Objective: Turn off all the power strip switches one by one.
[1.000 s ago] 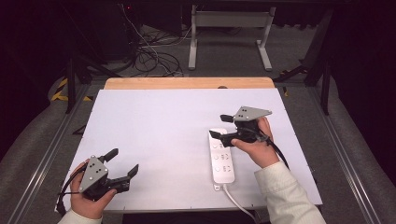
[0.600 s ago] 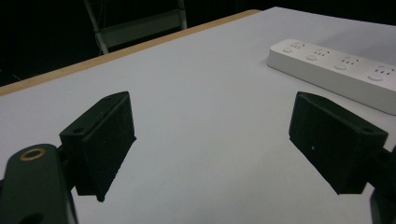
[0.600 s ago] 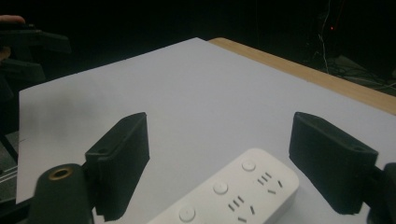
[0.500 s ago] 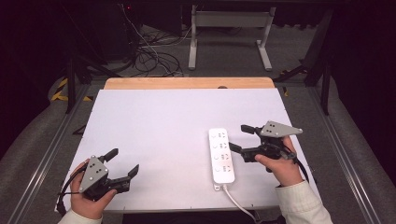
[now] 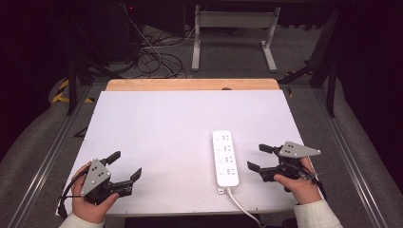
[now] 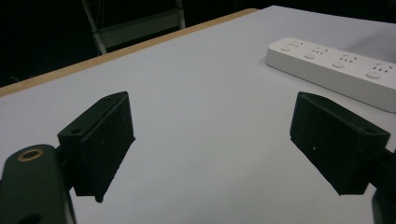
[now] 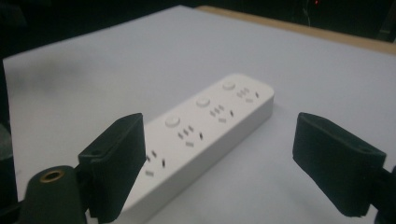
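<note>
Big white sheet [image 5: 161,137] is covering pretty much the whole bench [image 5: 190,84], with just a strip of bare wood peeking out along the far edge. Behind it a pale metal frame [image 5: 233,33] is standing on the grey floor [image 5: 294,52], and a messy tangle of black cables [image 5: 152,61] is lying around to its left. Some yellow-and-black hazard tape [image 5: 61,91] is showing off the far left corner. Everything further back is sitting in the dark.

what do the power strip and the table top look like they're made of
Power strip: probably moulded white plastic, smooth and faintly glossy, with rounded corners and raised round buttons. Table: a matt white sheet or laminate, with no glare; the bare tan strip along its far edge looks like wood.
</note>
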### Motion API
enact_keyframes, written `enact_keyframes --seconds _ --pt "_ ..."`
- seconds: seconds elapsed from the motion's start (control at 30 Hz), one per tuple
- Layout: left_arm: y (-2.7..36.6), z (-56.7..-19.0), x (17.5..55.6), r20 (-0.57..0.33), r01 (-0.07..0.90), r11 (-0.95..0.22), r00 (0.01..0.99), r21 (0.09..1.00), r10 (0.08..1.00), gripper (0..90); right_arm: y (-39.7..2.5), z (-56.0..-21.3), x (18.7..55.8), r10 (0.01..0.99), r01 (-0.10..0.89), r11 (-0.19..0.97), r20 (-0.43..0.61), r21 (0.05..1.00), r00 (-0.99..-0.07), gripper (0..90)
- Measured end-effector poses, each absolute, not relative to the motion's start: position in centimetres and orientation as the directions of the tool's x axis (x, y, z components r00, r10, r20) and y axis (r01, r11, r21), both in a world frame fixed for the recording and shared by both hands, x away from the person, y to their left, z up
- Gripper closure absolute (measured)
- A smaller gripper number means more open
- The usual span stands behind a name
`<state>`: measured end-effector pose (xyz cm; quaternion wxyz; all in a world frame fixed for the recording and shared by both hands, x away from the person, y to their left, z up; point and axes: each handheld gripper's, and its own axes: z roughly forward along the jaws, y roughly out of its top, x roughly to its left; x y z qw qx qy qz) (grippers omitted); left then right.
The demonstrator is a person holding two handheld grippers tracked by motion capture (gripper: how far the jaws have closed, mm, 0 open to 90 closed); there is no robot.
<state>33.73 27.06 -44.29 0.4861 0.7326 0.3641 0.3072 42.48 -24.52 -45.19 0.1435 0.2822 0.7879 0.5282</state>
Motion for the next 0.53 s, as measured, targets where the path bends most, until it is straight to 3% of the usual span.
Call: enact_keyframes --seconds 0.37,0.53 --pt "27.2 -44.5 33.7 0.103 0.245 -0.277 0.547 0.929 0.831 14.2 -26.0 -48.6 41.7 0.646 0.384 0.292 0.116 0.876 -0.755 17.9" --pt "27.6 -44.9 33.5 0.098 0.263 -0.282 0.546 0.923 0.832 13.9 -26.1 -48.5 41.8 0.668 0.359 0.293 0.079 0.886 -0.74 17.9"
